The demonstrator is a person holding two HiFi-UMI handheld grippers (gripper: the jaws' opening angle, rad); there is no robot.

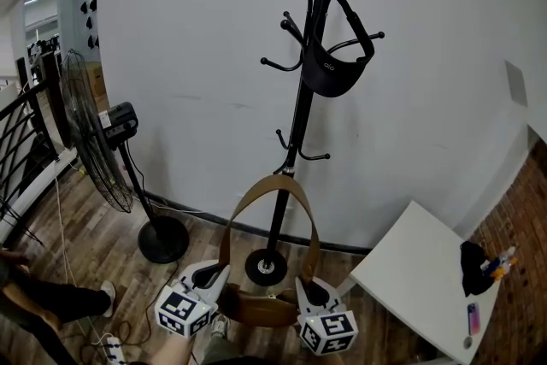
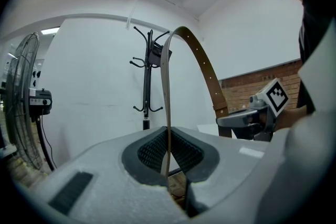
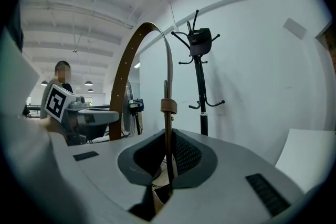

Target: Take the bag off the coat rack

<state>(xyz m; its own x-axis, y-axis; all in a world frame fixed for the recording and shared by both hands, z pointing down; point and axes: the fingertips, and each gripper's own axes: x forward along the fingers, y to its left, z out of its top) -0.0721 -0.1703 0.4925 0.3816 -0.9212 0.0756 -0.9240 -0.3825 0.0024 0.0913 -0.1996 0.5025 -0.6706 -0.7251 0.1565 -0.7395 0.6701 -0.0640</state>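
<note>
Fingers [image 2: 149, 152], left gripper [image 1: 211, 278]: closed tight, pinching one side of the brown strap [image 1: 272, 188]. Fingers [image 3: 188, 155], right gripper [image 1: 306, 291]: likewise pressed together on the strap's other side, just below its keeper loop.

Coat rack [image 1: 299, 124]: black, upright against the white wall, base on the floor just beyond the grippers.

Fan [image 1: 90, 145]: pedestal type, left of the rack.

Worktop [image 1: 410, 261]: white, at right; small items at its far right edge.

Brown bag [image 1: 256, 308]: clear of the rack, slung low between the two grippers, strap arching above.

Black bag [image 1: 335, 73]: hung on the rack's upper hooks, untouched.

Risk: the strap is thin and flat; a loosened pinch on either side would likely drop the brown bag toward the floor. The tall loop could snag the rack's lower hooks [image 1: 301, 151] if carried closer.
</note>
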